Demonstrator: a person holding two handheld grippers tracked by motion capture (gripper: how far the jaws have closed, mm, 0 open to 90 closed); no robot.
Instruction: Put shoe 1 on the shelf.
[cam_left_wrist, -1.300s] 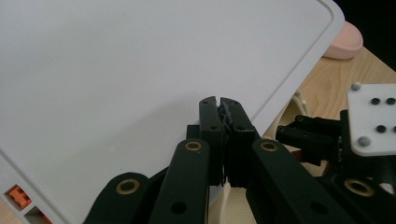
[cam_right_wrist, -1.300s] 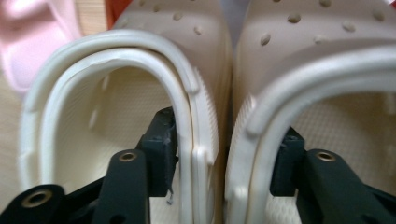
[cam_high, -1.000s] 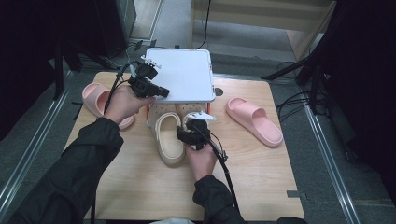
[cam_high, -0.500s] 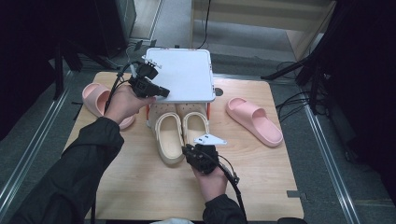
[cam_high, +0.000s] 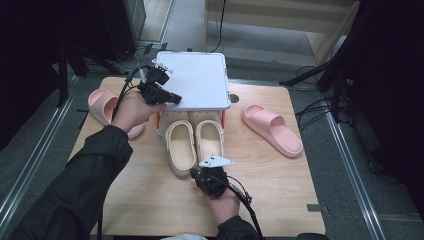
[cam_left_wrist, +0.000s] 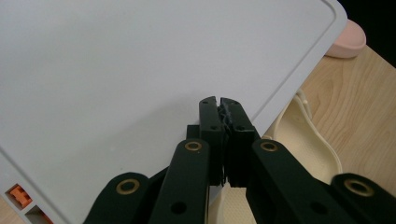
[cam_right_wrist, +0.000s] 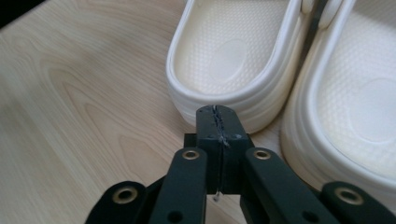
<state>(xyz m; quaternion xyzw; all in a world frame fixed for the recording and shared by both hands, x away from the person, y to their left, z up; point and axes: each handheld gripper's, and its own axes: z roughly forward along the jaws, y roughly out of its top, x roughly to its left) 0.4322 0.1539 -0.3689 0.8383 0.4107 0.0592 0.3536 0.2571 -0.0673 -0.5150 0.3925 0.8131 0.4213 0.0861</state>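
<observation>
Two cream slippers (cam_high: 181, 145) (cam_right_wrist: 233, 51) lie side by side, toes tucked under a white flat-topped stand (cam_high: 195, 80) (cam_left_wrist: 140, 60). My right gripper (cam_high: 197, 172) (cam_right_wrist: 218, 111) sits low just in front of the heel of the left cream slipper. Its jaws have just been closing and now meet with nothing between them. My left gripper (cam_high: 177, 98) (cam_left_wrist: 219, 101) is shut and hovers over the stand's near left corner, with nothing visible between its jaws. One pink slipper (cam_high: 272, 129) lies to the right, and another pink slipper (cam_high: 102, 105) lies partly behind my left hand.
The stand has orange legs (cam_high: 223, 117) at its front corners. Bare wooden tabletop (cam_high: 150, 200) lies in front of the slippers. Dark floor and metal rails (cam_high: 350, 160) surround the table.
My right gripper has pulled back from the right cream slipper toward the person and its jaws have closed empty. The left hand has stayed put.
</observation>
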